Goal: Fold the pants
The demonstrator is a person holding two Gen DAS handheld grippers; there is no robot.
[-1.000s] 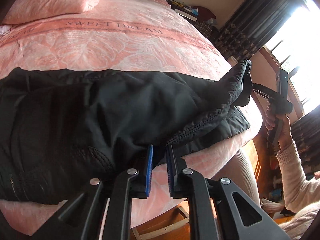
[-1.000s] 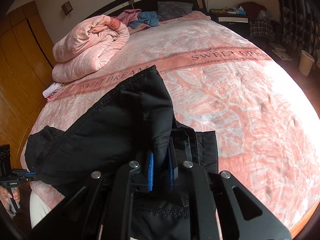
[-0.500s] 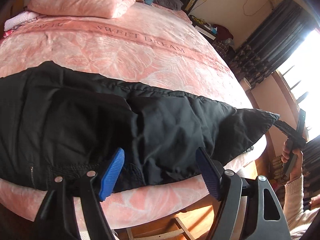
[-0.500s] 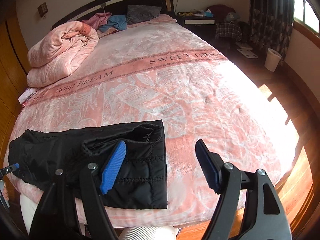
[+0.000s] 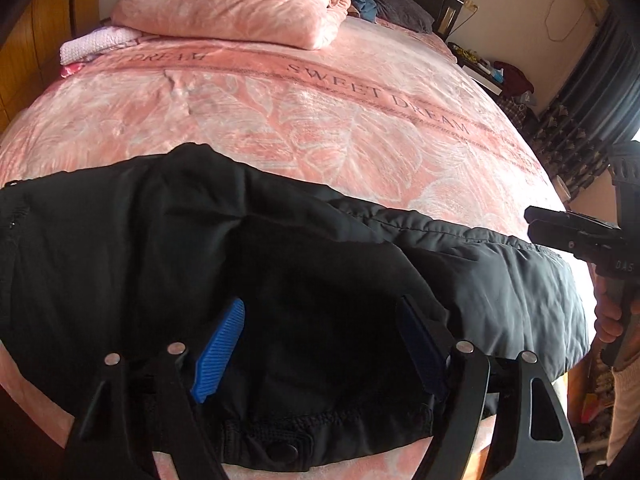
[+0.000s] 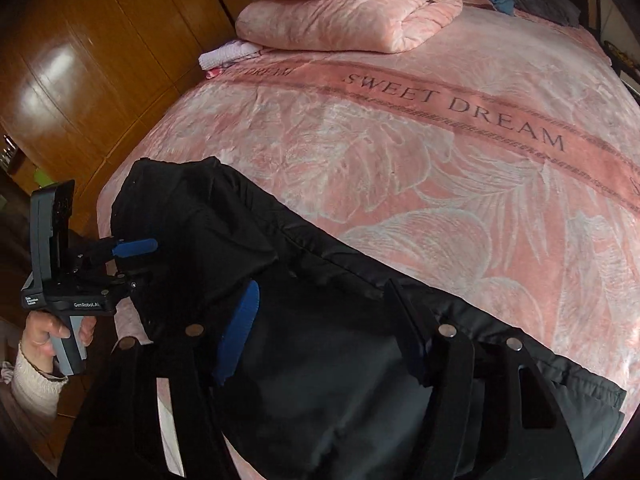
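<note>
Black pants (image 5: 168, 248) lie folded lengthwise along the near edge of the pink bed (image 5: 320, 112). They also show in the right wrist view (image 6: 320, 288). My left gripper (image 5: 320, 332) is open and empty, hovering just above the waistband end with its snap button (image 5: 282, 450). My right gripper (image 6: 320, 324) is open and empty above the middle of the pants. The right gripper's body (image 5: 576, 236) shows at the right edge of the left wrist view. The left gripper (image 6: 132, 256) shows open at the waist end in the right wrist view.
A folded pink quilt (image 5: 240, 12) and a small white cloth (image 5: 96, 42) lie at the head of the bed. Wooden wardrobe doors (image 6: 80, 60) stand to the left. Dark curtains (image 5: 592, 92) and a cluttered nightstand (image 5: 492, 72) stand at the far right.
Both grippers went from shut on the pants to open, leaving the cloth flat on the bed. Both have since moved in low over the pants, the right one swinging left.
</note>
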